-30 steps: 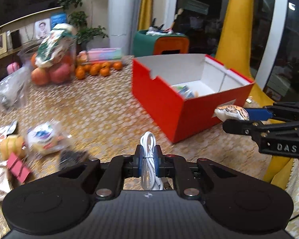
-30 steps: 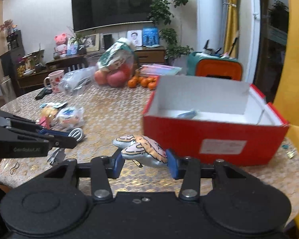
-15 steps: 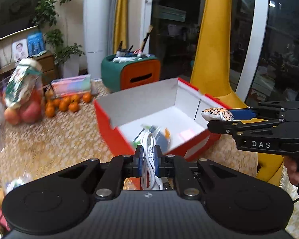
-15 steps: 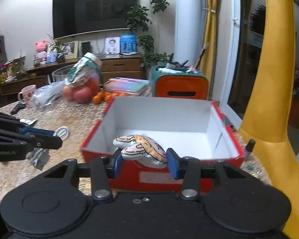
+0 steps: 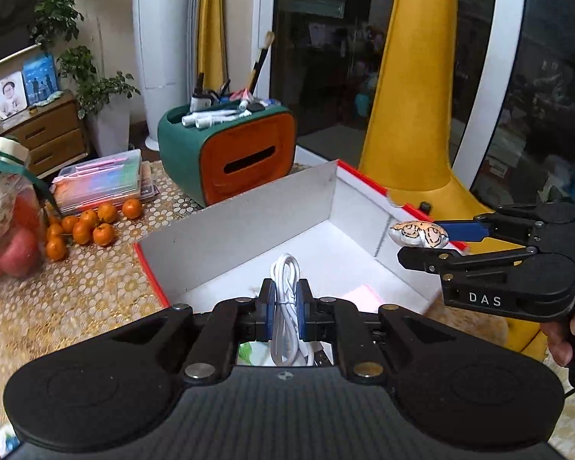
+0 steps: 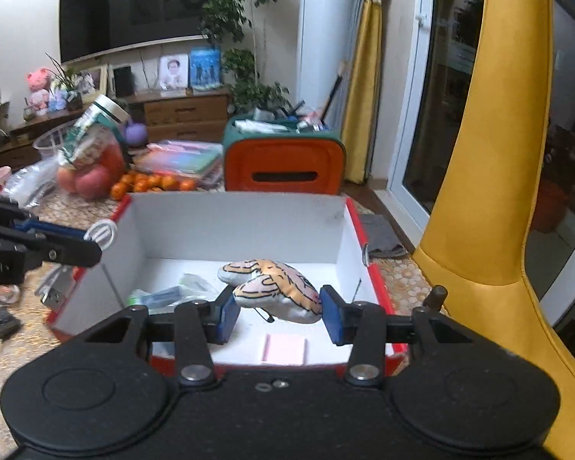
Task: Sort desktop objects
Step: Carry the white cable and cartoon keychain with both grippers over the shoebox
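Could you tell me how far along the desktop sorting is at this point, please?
Done: the red box already holds a pink pad and a packet. In hand: the left tool grips a white cable, the right tool a plush toy, both over the box. Left: releasing them, then the clutter on the table.

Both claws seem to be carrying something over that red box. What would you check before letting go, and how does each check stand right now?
1. Left gripper grips the white cable: ok.
2. Right gripper grips the plush toy: ok.
3. Red box open on top: ok.
4. Plush toy above the box's inside: ok in the right wrist view.
5. Cable above the box's inside: ok.
6. Free floor among the pink pad and packets: ok.
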The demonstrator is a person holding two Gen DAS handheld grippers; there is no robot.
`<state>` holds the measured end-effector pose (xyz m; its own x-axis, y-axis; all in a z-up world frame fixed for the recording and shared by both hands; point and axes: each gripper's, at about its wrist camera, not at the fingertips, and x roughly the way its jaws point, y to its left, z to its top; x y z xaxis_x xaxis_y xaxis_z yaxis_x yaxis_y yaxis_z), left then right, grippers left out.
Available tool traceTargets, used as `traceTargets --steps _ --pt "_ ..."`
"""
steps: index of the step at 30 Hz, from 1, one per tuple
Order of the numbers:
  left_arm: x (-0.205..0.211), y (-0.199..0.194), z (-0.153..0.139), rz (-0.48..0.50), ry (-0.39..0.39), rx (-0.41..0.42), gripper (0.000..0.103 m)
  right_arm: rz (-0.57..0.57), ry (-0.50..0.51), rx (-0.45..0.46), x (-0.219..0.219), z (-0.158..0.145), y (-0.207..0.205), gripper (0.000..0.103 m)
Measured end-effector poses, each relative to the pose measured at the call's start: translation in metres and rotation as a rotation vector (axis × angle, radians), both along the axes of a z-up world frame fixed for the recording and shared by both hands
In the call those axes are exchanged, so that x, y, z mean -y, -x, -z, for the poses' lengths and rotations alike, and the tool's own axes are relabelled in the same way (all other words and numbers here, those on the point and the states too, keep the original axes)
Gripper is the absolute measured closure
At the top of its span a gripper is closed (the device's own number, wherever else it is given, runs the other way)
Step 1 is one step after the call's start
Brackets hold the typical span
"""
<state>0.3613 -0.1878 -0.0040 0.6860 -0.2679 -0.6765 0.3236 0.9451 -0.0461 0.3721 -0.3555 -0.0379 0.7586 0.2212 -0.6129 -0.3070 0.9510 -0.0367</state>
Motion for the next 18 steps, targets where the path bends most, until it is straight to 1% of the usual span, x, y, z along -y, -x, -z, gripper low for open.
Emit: traceTargets --steps 3,9,14,18 --pt "0.003 -0.022 0.010 -0.002 -0.029 -0.017 0.093 0.001 0.018 -0.025 -0.002 0.007 -0.016 0.059" --pt "0.011 -0.056 0.033 -0.002 -0.122 -0.034 0.093 -0.014 0.056 -0.091 -0.014 0.025 -0.043 0.059" --pt "0.015 -0.073 0.051 -0.002 -0.168 -0.065 0.093 -0.014 0.093 -0.155 -0.022 0.041 -0.062 0.059" --pt "0.016 -0.077 0.063 0.014 -0.183 -0.094 0.093 0.007 0.107 -0.198 -0.020 0.051 -0.071 0.059"
